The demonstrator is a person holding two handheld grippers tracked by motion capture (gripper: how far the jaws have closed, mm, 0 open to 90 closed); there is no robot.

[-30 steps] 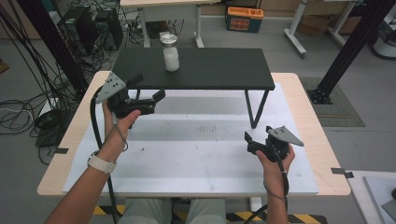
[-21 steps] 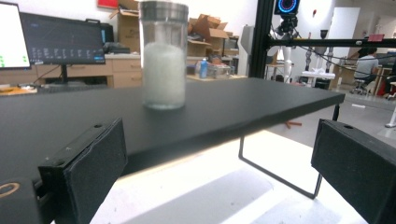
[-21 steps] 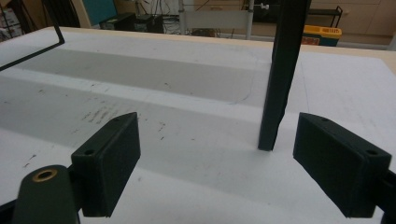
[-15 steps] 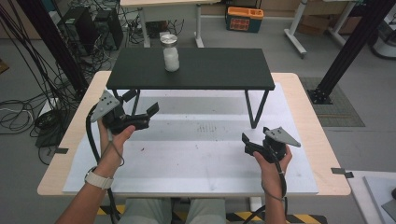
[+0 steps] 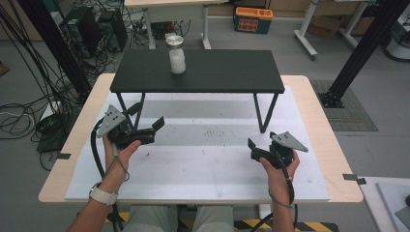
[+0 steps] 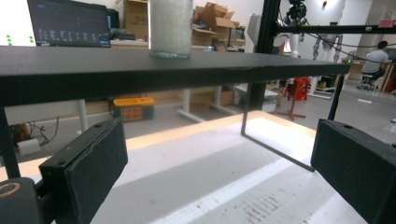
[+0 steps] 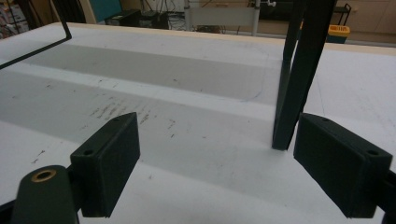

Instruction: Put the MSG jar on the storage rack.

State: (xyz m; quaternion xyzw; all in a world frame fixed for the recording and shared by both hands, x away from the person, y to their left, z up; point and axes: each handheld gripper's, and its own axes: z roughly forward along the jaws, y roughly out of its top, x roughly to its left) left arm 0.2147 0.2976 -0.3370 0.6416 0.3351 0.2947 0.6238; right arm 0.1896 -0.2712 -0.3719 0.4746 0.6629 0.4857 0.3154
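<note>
The left gripper [image 5: 157, 126] and right gripper [image 5: 251, 147] both hang with jaws wide apart over the white surface [image 5: 203, 164] — well apart, much free room between. A jar [image 5: 177, 54] stands on the black shelf [image 5: 217, 72], near its back edge.

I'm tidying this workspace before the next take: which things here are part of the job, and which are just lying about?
Likely part of the job:
- jar with white contents, standing on the black shelf
- left tool, open and empty
- right tool, open and empty

Just lying about:
- orange crate on the floor
- cables at the left
</note>
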